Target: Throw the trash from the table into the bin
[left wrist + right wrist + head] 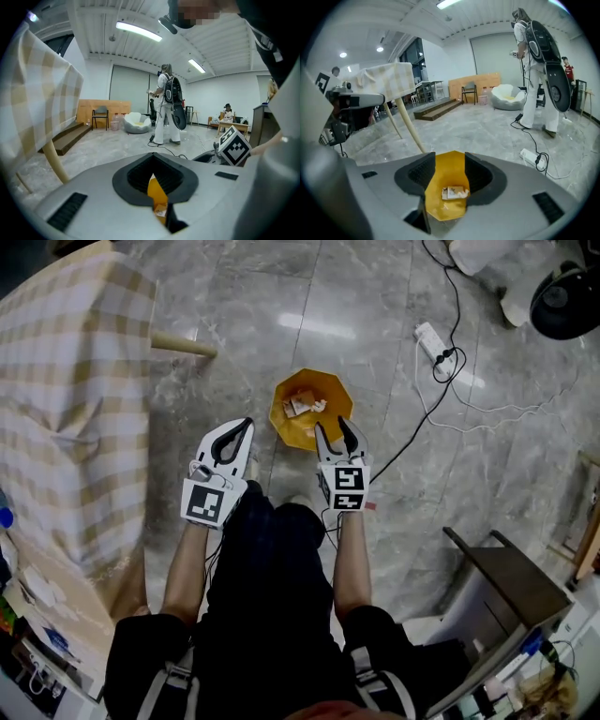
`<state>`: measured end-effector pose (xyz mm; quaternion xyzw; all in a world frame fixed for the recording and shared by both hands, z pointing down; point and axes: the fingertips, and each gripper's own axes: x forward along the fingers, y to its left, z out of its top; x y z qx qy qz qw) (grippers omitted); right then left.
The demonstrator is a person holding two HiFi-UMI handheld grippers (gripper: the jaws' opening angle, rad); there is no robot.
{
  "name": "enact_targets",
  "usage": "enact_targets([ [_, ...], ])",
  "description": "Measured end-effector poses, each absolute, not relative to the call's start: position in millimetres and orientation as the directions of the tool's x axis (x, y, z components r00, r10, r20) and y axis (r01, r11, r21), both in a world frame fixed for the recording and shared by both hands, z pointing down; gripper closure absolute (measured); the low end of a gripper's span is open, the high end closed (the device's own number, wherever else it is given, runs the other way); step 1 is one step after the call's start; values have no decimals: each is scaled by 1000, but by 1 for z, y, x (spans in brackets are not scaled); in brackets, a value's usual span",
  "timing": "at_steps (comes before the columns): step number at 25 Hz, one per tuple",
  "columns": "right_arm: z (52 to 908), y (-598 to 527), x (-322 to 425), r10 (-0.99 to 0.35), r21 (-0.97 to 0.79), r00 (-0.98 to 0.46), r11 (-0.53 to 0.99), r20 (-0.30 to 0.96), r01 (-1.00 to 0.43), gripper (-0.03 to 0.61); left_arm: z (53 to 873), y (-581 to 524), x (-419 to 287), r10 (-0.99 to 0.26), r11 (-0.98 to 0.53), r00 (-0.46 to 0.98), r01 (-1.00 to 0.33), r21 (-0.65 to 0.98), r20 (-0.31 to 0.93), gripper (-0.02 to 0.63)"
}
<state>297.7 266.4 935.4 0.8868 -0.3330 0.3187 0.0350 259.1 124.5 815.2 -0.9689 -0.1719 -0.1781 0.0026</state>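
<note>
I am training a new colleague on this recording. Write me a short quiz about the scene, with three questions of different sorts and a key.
1. True or false: the right gripper has its jaws apart and grips nothing.
2. Multiple choice: where does the crumpled paper trash lie?
A) on the checked tablecloth
B) inside the orange bin
C) beside the power strip
3. Fill in: the tips of the left gripper meet, so this gripper is ____.

Key: 1 true; 2 B; 3 shut.
</note>
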Motion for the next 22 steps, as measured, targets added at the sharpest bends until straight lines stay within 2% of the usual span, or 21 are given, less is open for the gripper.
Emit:
enact_targets([
  [4,888,263,300,-586,-156,594,-772,551,-617,382,782,126,256,340,-938,876,341,59,342,611],
  [8,825,258,301,-592,-141,630,-775,502,-617,447,736,125,253,348,-935,878,351,52,328,611],
  [13,733,251,301,-590,-117,663,-781,460,-614,493,660,122,247,355,-933,882,357,53,310,611],
  [22,577,240,284,-586,-96,720,-795,372,-598,542,535,109,231,345,-937,900,347,43,266,611],
])
